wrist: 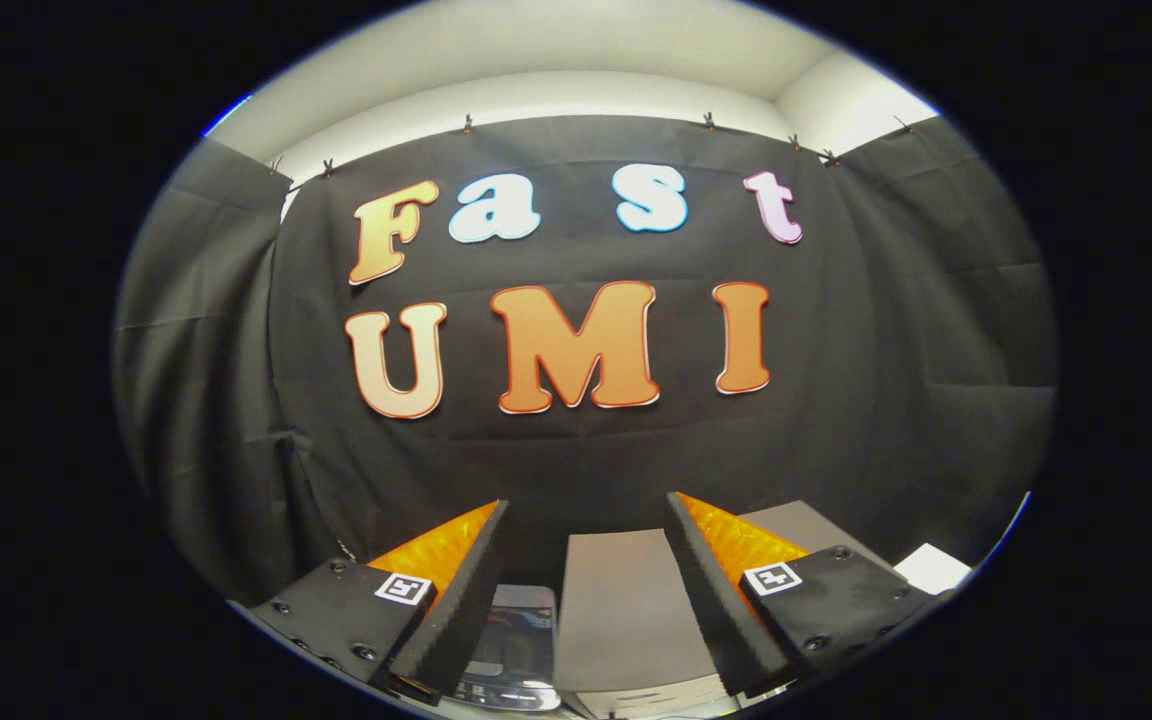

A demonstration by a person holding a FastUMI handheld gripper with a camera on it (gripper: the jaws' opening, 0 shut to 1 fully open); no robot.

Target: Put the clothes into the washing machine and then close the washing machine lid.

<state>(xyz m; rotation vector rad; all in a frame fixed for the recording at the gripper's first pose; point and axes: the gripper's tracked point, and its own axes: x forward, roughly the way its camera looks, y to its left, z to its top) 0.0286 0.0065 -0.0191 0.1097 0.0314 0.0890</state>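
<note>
Cloth wall (576, 440) fills most of the scene, hung by several small clips (467, 124) along its top. One grey washing machine (621, 610) sits low beyond the fingers, its lid raised upright between them. One gripper (586, 520) hangs released, fingers spread wide, grasping nothing. A small white block (931, 568) lies rightward.

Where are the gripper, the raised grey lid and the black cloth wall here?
gripper (586, 510): gripper view, open gap midway between fingertips.
raised grey lid (621, 610): gripper view, its flat face.
black cloth wall (896, 320): gripper view, bare cloth.
</note>
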